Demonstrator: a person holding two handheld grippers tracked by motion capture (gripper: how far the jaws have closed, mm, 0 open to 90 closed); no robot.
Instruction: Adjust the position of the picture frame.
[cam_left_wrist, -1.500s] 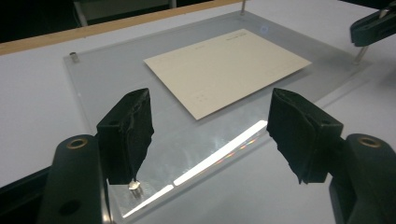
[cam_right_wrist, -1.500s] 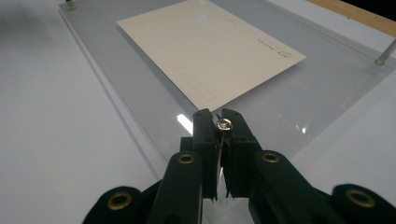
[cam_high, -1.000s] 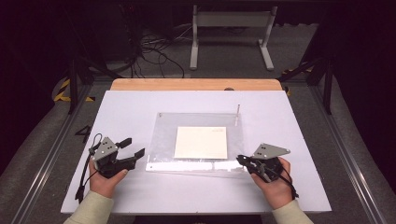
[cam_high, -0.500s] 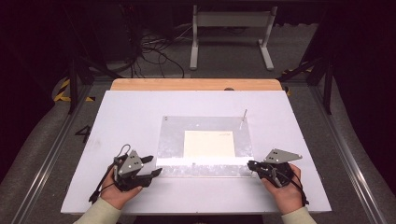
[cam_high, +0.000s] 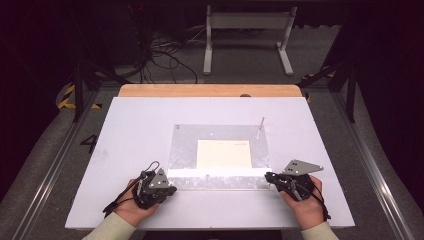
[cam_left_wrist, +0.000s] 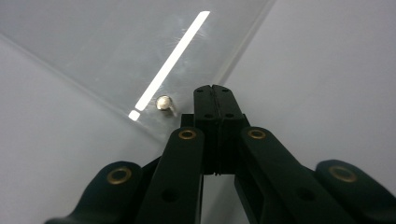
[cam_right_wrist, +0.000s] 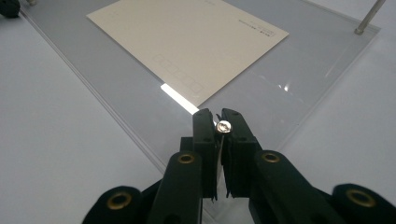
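Right gripper view: right tool (cam_right_wrist: 220, 122) clamped on a small pin (cam_right_wrist: 223, 125) at clear sheet's (cam_right_wrist: 289, 70) near corner; left tool (cam_left_wrist: 214, 95) closed, empty, beside a seated pin (cam_left_wrist: 163, 102). Card (cam_right_wrist: 187, 42) mid-sheet. Far pin (cam_high: 260, 125) standing; likely one corner left.

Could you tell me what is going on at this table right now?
A person works at the near edge of a clear acrylic sheet lying over a cream card. The right gripper pinches a small metal pin at the near right corner. The left gripper, jaws closed, rests beside another pin.
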